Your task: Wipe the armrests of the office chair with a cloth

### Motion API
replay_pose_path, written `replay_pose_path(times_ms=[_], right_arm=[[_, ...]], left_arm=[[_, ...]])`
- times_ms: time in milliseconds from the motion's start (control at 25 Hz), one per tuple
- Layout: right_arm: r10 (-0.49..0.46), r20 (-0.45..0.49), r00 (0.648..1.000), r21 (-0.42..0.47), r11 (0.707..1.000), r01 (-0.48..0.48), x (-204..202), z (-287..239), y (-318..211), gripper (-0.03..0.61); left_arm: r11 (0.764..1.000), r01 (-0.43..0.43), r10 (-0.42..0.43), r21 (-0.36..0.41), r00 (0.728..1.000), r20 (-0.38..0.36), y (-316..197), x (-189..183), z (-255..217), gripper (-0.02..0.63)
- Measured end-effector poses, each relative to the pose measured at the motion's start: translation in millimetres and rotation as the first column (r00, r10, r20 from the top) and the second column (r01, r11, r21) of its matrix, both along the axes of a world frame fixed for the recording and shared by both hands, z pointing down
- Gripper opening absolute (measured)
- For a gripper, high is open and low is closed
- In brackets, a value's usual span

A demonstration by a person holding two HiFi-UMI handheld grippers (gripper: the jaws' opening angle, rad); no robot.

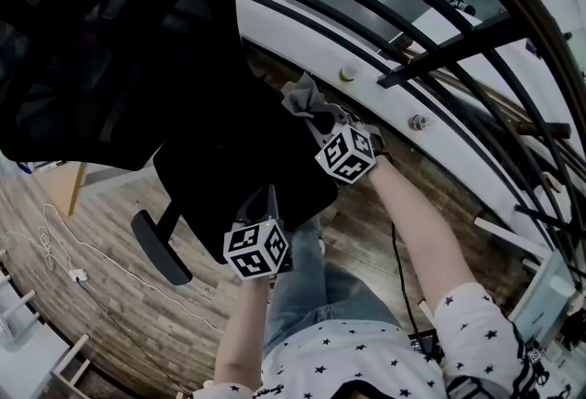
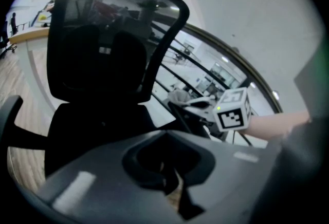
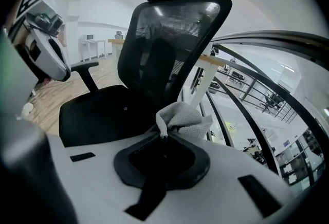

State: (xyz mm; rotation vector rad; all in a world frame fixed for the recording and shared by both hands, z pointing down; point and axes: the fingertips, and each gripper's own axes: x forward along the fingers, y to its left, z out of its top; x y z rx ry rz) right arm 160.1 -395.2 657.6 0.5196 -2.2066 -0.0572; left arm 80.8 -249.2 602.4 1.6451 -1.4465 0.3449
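The black office chair has a mesh backrest (image 1: 101, 40) and a dark seat (image 1: 238, 159). Its left armrest (image 1: 160, 246) sticks out low on the left, also visible as the armrest (image 3: 85, 66) in the right gripper view. My right gripper (image 1: 311, 118) is at the seat's far right side, shut on a crumpled grey cloth (image 1: 307, 98). The cloth (image 3: 184, 117) bunches up just beyond the jaws of the right gripper (image 3: 163, 135). The right armrest is hidden under it. My left gripper (image 1: 264, 205) hovers over the seat's near edge, shut with nothing in it.
A curved black railing (image 1: 412, 31) runs close along the chair's right side, with a white ledge (image 1: 430, 141) below it. A white cable and plug (image 1: 78, 276) lie on the wooden floor (image 1: 110, 296) at left. A wooden leg (image 1: 71, 188) stands beside the backrest.
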Motion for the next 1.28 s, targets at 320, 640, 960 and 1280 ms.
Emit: replay_pose_path(times_ms=[320,640,960,1280], right_arm=[[0.004,-0.010,1.000,-0.016,1.000,-0.004,10.2,2.8,19.4,0.026],[0.021,-0.016,1.000,-0.027,0.999,-0.022,19.2,4.4,34.8,0.026],[0.047,-0.019,0.999,-0.037,0.998,-0.048,29.1,4.3,50.6,0.026],[0.071,-0.022,0.997,-0.054,0.996,-0.072,44.9,3.5,70.8,0.026]], left_arm=[[1.000,0.000,0.000,0.005,1.000,-0.003,9.9,5.2,-0.8,0.005],[1.000,-0.007,0.007,0.012,1.000,-0.003,17.5,7.6,-3.1,0.005],[1.000,-0.021,0.021,0.019,1.000,0.000,24.8,10.2,-6.1,0.005],[0.999,-0.040,0.040,0.030,0.999,-0.007,28.6,21.4,-11.3,0.005]])
